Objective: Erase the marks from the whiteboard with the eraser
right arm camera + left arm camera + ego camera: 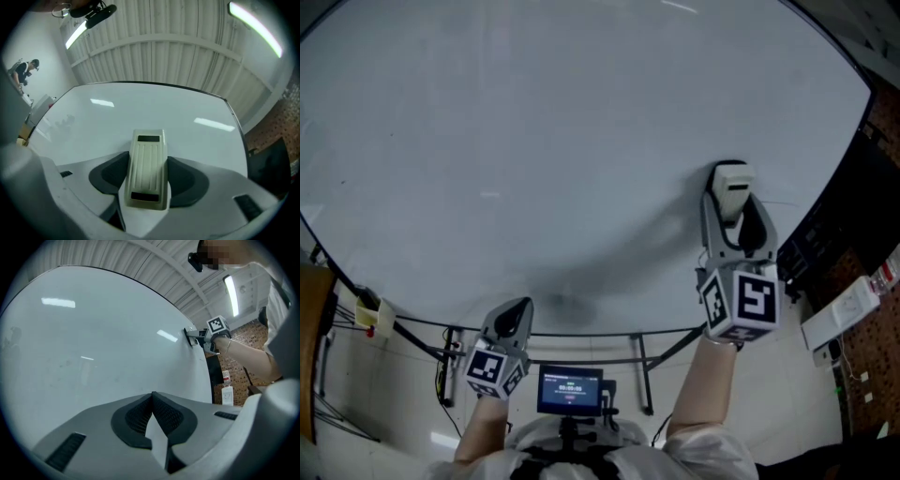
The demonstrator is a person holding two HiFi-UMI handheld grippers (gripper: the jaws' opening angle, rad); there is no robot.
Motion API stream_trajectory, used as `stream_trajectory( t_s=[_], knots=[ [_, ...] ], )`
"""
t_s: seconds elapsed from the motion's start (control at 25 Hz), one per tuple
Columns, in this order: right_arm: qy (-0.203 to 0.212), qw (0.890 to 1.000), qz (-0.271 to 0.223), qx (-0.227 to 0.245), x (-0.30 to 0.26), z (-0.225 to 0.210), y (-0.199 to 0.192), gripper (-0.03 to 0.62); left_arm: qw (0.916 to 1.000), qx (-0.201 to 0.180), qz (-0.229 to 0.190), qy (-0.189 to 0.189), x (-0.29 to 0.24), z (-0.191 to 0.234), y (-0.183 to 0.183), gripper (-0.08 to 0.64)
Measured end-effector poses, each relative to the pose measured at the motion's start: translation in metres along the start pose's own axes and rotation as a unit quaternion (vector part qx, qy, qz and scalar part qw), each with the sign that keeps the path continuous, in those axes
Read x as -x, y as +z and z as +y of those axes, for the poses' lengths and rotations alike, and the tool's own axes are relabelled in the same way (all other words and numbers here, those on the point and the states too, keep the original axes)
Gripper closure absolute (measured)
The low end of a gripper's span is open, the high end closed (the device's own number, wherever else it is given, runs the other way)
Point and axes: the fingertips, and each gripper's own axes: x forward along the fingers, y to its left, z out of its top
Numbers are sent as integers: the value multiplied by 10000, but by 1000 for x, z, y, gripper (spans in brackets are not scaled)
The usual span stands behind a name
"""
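The whiteboard (534, 141) fills most of the head view and looks plain white, with no marks that I can make out. My right gripper (729, 214) is shut on a cream eraser (732, 187) and holds it against the board at the right. In the right gripper view the eraser (147, 168) sits lengthwise between the dark pads. My left gripper (514, 317) hangs at the board's lower edge with its jaws shut on nothing; in its own view the pads (154, 416) meet at their tips. From there the right gripper (206, 336) shows far off at the board's edge.
The board stands on a dark metal frame (637, 352). A small screen (570, 390) sits at my chest. Brick wall, a white box (839, 314) and a bottle lie to the right. A yellow and white thing (370, 314) hangs at the left frame. Another person (22, 70) stands far off.
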Motion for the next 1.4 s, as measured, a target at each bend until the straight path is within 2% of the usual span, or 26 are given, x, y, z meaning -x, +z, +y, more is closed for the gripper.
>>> stream_trajectory(
  t_s=[0.12,0.2,0.32,0.44,0.52,0.6,0.72,0.84,1.08,1.2,1.4],
  knots=[
    [-155,9996,44,-220,5,-12,-3,331,10000,-23,7,-14,1,-2,0,554],
    [-18,9998,-7,-204,8,1,3,333,10000,-33,14,-17,2,-2,0,554],
    [683,9974,-234,-59,7,56,21,331,10000,-44,5,21,6,0,1,554],
    [1375,9877,-558,484,2,127,43,331,9999,-49,0,115,10,5,3,554],
    [1795,9796,-375,827,2,170,42,331,9999,-49,18,160,14,8,2,554],
    [1979,9745,-176,1042,-1,199,35,332,9998,-48,29,207,17,12,1,554],
    [1850,9734,-298,1316,-12,211,32,331,9996,-37,37,273,20,15,-1,554],
    [1652,9767,-393,1310,-14,199,33,331,9995,-26,60,297,19,18,-2,554],
    [1246,9897,-358,608,-15,157,29,331,9999,-34,65,107,11,16,-5,554],
    [983,9945,-247,250,-13,119,25,331,10000,-27,81,5,3,5,-5,554],
    [271,9994,-64,226,-7,51,13,331,10000,-45,40,-4,-1,1,0,554]
  ],
)
